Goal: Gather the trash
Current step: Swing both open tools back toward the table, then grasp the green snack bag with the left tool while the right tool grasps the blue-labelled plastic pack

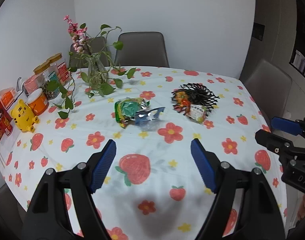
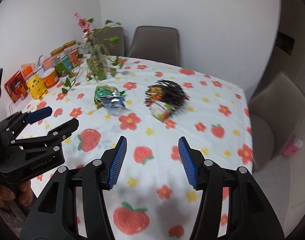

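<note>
Two piles of trash are lying well apart near the middle of the table: a crumpled green and silver foil snack wrapper (image 1: 135,112) on the left side, and a black plastic mesh net tangled over orange and white packets (image 1: 194,102) on the right. Both are resting flat on the white tablecloth printed with red flowers and strawberries (image 1: 136,168), with bare cloth between them and my tools.

I am holding the left gripper (image 1: 153,164) above the near part of the cloth, its blue ribbed pads (image 1: 104,164) standing wide apart with nothing between them. The right gripper (image 2: 152,162) is hovering likewise, its pads (image 2: 117,162) parted somewhat less and also empty. The right wrist view is smearing, so I am judging fine detail from the left one.

I am reckoning the sensible split is left tool to the foil wrapper, right tool to the net bundle. The foil looks slippery and springy, so I am planning to come down over a raised fold rather than a flat edge. The net is loose; I would pinch net and packets together, lest the packets drop out.

I am minding the clear glass vase with trailing green vines (image 1: 96,74) behind the wrapper, and the yellow tiger figurine (image 1: 23,118) and jars at the far left edge.
</note>
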{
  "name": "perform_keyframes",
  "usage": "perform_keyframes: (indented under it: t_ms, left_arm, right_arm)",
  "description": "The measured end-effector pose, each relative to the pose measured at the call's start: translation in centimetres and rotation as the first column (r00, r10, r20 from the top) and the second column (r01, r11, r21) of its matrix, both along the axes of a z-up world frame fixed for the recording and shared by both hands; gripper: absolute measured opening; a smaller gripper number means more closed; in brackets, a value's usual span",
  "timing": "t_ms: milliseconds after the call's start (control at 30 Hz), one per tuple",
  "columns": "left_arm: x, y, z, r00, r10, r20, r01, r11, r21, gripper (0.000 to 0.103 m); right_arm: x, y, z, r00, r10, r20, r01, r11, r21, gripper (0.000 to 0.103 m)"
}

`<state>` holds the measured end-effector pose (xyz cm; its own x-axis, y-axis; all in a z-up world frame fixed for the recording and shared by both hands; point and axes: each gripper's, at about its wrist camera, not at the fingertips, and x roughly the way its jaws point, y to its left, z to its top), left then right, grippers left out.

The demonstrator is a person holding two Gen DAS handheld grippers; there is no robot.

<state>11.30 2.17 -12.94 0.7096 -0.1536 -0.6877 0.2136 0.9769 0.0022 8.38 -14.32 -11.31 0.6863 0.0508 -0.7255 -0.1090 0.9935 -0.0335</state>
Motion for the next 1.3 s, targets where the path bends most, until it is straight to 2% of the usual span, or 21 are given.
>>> perform_keyframes:
  t_ms: [133,367,400,433,533,800,1000,1100,1133,1200,1233,1300]
  left_arm:
    - [1.8,2.7,-0.6,0.998,0.067,-0.023,-0.067,0.997,-0.025,0.077]
    - [5.3,5.2,-2.4,0.984,0.166,-0.064,-0.169,0.985,-0.032,0.077]
    - [5.9,5.3,-2.6,0.982,0.175,-0.066,-0.178,0.984,-0.03,0.077]
    - [6.6,5.5,-2.7,0.98,0.186,-0.067,-0.188,0.982,-0.026,0.077]
    - [8.6,6.0,-3.2,0.974,0.215,-0.072,-0.217,0.976,-0.012,0.077]
    - [12.5,6.4,-5.2,0.966,0.238,-0.1,-0.238,0.971,0.005,0.077]
    - [14.7,6.2,-6.8,0.963,0.233,-0.135,-0.234,0.972,0.004,0.077]
    - [15.7,5.8,-7.4,0.964,0.222,-0.148,-0.224,0.975,0.006,0.077]
    - [15.9,5.7,-7.6,0.964,0.219,-0.152,-0.221,0.975,0.006,0.077]
    - [16.3,5.4,-7.8,0.965,0.21,-0.155,-0.211,0.977,0.007,0.077]
    - [16.5,5.1,-7.9,0.966,0.205,-0.156,-0.206,0.978,0.007,0.077]
    - [16.9,4.8,-8.0,0.969,0.195,-0.155,-0.196,0.981,0.008,0.077]
  right_arm:
    - [3.8,2.9,-1.0,0.995,0.099,-0.01,-0.099,0.994,-0.042,0.052]
    - [10.7,6.7,-3.3,0.975,0.218,-0.033,-0.22,0.974,-0.05,0.053]
    - [11.5,7.1,-3.6,0.972,0.232,-0.034,-0.234,0.971,-0.052,0.054]
    - [12.1,7.3,-3.9,0.969,0.244,-0.03,-0.246,0.968,-0.053,0.062]
    - [14.5,7.8,-4.7,0.963,0.267,-0.03,-0.269,0.962,-0.055,0.064]
    - [18.8,8.5,-7.8,0.94,0.331,-0.078,-0.337,0.939,-0.069,0.065]
    - [20.3,7.8,-9.7,0.928,0.35,-0.125,-0.357,0.933,-0.034,0.064]
    - [20.7,7.2,-10.1,0.922,0.362,-0.136,-0.361,0.932,0.033,0.049]
    - [20.7,7.1,-10.0,0.924,0.359,-0.133,-0.357,0.933,0.041,0.041]
    - [20.7,7.0,-9.6,0.927,0.355,-0.12,-0.353,0.935,0.045,0.03]
    - [20.7,6.8,-9.5,0.927,0.355,-0.121,-0.351,0.935,0.054,0.017]
    - [21.0,6.3,-9.4,0.927,0.35,-0.132,-0.343,0.936,0.071,0.008]
